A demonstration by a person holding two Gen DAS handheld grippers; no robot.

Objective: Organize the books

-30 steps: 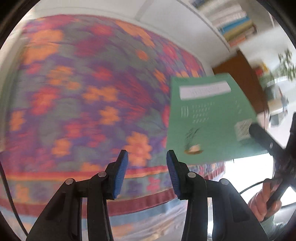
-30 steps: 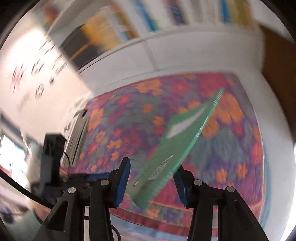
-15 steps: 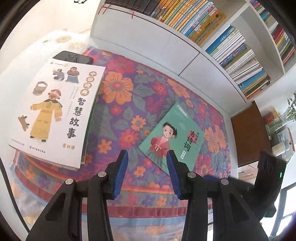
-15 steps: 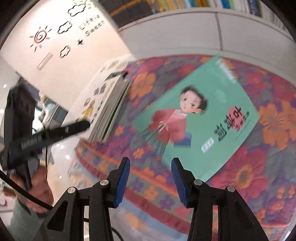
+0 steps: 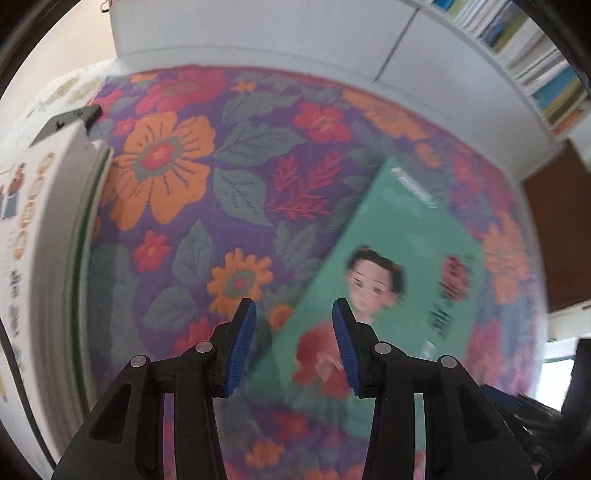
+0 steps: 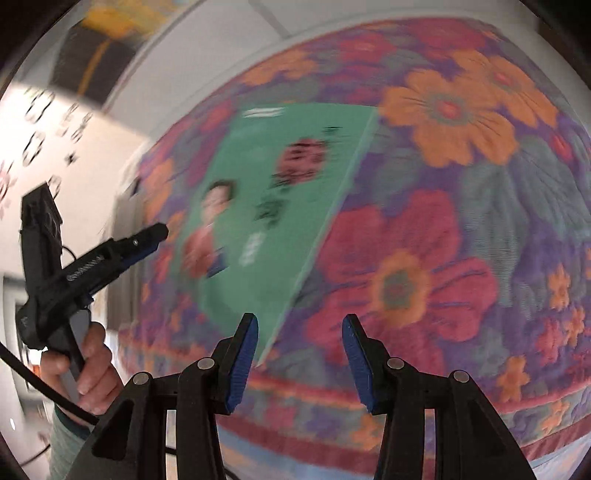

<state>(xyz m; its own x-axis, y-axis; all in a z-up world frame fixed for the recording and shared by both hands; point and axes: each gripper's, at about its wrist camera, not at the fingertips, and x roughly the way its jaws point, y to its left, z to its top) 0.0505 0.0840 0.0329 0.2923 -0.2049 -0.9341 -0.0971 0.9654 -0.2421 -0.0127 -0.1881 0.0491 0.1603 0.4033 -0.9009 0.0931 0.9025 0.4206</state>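
Books on the cloth: I count 2. No. 1, green book [image 5: 402, 236] w/ a cartoon child on the cover, lies flat, face up, skewed to the cloth's border. No. 2, white book [image 5: 40, 236], bigger, w/ cartoon figures and dark characters, lies flat at the left edge of my left view; a dark flat item [image 5: 70, 120] sticks out from under its far corner, can't tell what it is.

Grippers: 2. Left gripper [image 5: 293, 347] has jaws apart, nothing between the blue pads; it hangs over the near left corner of the green book, not touching as far as I can tell. Right gripper [image 6: 299, 356] likewise released, empty, jaws apart over the green book's near corner and the cloth just beside it. Hands: 1 visible, left hand [image 6: 86, 373] on the left gripper's handle, sleeve below it.

Surface: floral cloth [image 5: 240, 155], purple ground w/ orange and red flowers, teal leaves, striped border along the near edge.

Room: white cabinet front [image 5: 258, 33] behind the cloth, bookshelf [image 5: 532, 62] w/ rows of spines upper right, brown panel [image 5: 554, 240] at right. Wall decals [image 6: 40, 129] in right view, blurred.
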